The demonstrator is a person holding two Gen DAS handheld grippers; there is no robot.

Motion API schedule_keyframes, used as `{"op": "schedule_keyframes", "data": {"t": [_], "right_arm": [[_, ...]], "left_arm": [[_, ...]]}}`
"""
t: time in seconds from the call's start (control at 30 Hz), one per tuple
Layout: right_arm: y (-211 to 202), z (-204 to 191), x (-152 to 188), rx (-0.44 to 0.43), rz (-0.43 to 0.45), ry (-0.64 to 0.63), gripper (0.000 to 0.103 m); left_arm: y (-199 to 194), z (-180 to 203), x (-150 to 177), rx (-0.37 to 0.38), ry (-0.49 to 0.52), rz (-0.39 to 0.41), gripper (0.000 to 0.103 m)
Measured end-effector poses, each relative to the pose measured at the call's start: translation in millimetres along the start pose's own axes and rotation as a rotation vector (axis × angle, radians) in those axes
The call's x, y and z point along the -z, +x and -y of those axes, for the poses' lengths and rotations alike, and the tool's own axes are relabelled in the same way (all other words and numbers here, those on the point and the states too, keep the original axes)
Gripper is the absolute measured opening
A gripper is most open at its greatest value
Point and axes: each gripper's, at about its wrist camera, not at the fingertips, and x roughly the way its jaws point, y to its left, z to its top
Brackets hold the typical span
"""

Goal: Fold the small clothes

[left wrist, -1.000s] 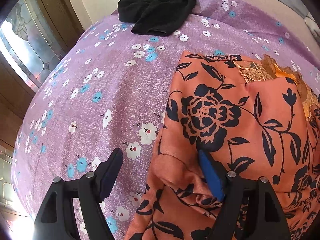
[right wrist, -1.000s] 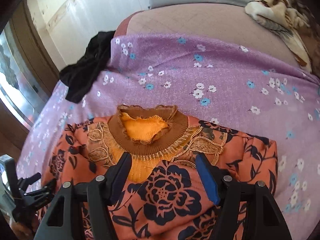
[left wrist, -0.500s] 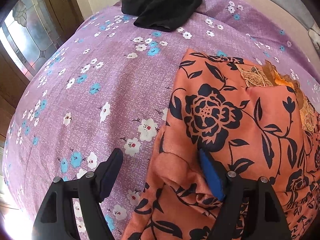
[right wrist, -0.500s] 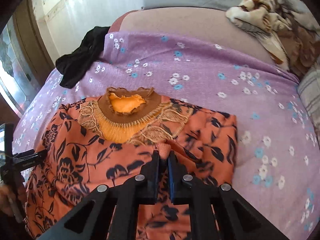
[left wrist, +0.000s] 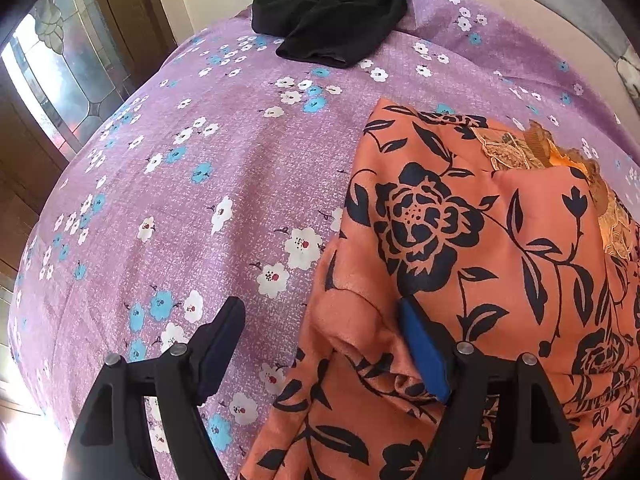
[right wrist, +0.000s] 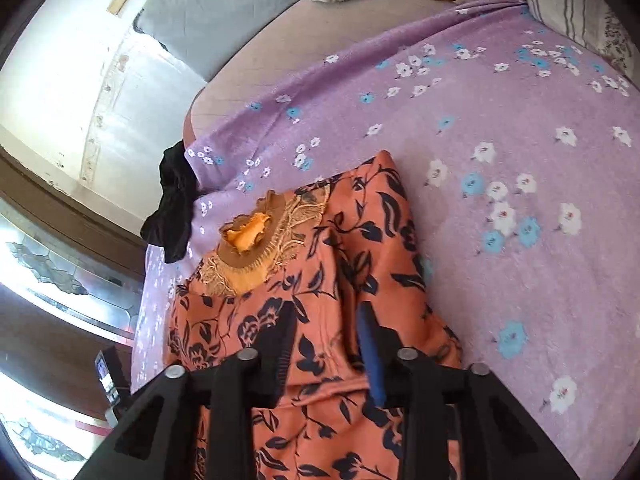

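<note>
Both claws hover over the orange floral top (left wrist: 500,240) on the purple sheet (left wrist: 200,200): left gripper (left wrist: 324,344) spread apart, right gripper (right wrist: 326,344) opening, fabric unclamped between.

Two wrist fisheyes, close, angled down, sharing orange floral garment (left wrist: 500,248) (right wrist: 320,288), purple bedspread (left wrist: 200,200) (right wrist: 520,140)

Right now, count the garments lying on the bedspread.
2: the orange floral top spread near both grippers, and a crumpled black garment at the purple bedspread's far edge. Others may lie out of view.
</note>
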Motion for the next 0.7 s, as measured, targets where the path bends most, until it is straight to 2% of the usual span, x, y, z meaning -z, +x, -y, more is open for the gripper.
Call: {"op": "schedule_keyframes", "data": {"t": [0.07, 0.17, 0.23, 0.3, 0.33, 0.4, 0.47, 0.53, 0.57, 0.6, 0.63, 0.7], "right_arm": [[21, -6, -8, 0.011, 0.007, -0.017, 0.068], [53, -2, -9, -0.009, -0.049, -0.01, 0.068], [73, -6, -3, -0.011, -0.095, -0.027, 0.06], [83, -18, 3, -0.008, -0.11, -0.089, 0.025], [84, -25, 6, 0.003, -0.103, -0.123, 0.018], [71, -43, 10, 0.041, -0.04, -0.201, 0.012], [44, -55, 8, 0.04, 0.065, -0.246, 0.009], [17, -60, 6, 0.059, 0.159, -0.277, 0.009], [10, -58, 5, 0.079, 0.176, -0.299, 0.009], [11, -54, 3, 0.105, 0.154, -0.307, 0.009], [23, -43, 1, 0.134, 0.072, -0.292, 0.009], [53, -10, 3, 0.212, -0.088, -0.167, 0.013]], "left_arm": [[-6, -1, 0, 0.0, 0.004, 0.012, 0.079], [-14, -8, -2, -0.01, -0.02, 0.059, 0.079], [-18, -14, -6, -0.045, -0.042, 0.099, 0.079], [-17, -18, -12, -0.058, -0.066, 0.114, 0.079], [-17, -19, -15, -0.063, -0.08, 0.12, 0.079], [-15, -20, -20, -0.091, -0.092, 0.146, 0.079], [-15, -21, -24, -0.12, -0.095, 0.156, 0.079], [-15, -20, -24, -0.1, -0.096, 0.154, 0.079], [-14, -17, -23, -0.095, -0.085, 0.148, 0.079], [-12, -12, -22, -0.101, -0.063, 0.142, 0.079], [-9, -7, -21, -0.117, -0.035, 0.135, 0.079], [-1, 2, -18, -0.145, 0.01, 0.117, 0.079]]}}
